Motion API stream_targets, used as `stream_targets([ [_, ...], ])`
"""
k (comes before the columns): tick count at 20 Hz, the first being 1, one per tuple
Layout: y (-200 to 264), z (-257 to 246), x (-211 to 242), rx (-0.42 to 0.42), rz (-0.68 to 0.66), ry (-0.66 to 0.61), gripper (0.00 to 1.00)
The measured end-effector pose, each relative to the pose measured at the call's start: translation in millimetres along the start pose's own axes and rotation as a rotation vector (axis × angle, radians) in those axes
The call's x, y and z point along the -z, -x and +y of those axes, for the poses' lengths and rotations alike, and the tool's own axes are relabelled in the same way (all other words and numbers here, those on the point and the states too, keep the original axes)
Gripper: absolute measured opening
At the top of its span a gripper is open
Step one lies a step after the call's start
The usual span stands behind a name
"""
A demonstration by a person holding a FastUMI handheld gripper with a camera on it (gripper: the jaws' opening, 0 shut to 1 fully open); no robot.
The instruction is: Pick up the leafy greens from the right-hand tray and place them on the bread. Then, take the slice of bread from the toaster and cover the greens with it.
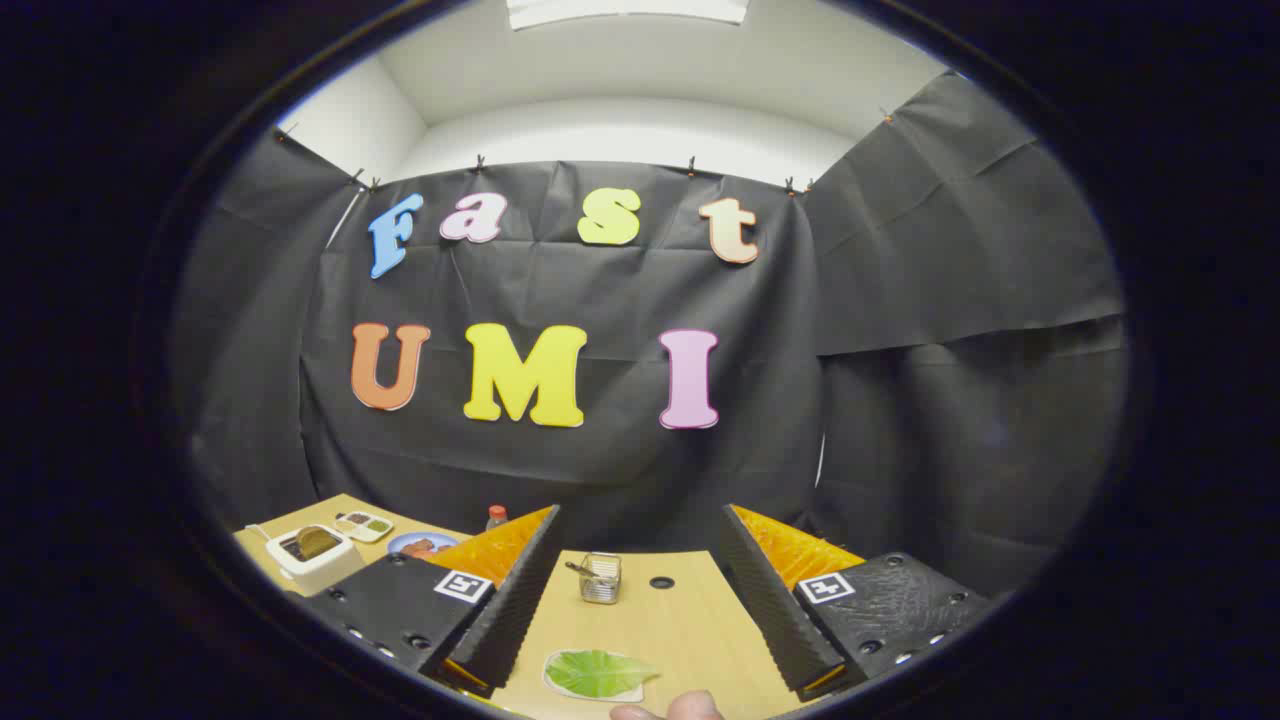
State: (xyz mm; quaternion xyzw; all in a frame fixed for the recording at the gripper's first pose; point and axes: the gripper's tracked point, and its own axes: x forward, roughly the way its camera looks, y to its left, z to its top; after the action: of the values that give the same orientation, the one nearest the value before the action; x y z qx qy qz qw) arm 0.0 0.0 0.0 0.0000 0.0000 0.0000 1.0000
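With the jaws spread and empty over the desk, the leafy greens lay between them on a near tray, the toaster far left, so a shallow pinch could slide off the flat leaf.

On the table we see the leafy greens lying on a flat piece between the fingers of our gripper, which stand wide apart. Beyond the greens, still between the fingers, stands a wire holder. Off to the left sits the toaster with a slice of bread in its slot; behind it lie a small tray and a plate, with a bottle further right.
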Motion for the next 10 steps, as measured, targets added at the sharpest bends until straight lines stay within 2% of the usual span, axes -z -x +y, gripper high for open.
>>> stream_targets([
  [10,8.9,-24.8,32.9,-0.012,0.089,-0.022,0.95],
])
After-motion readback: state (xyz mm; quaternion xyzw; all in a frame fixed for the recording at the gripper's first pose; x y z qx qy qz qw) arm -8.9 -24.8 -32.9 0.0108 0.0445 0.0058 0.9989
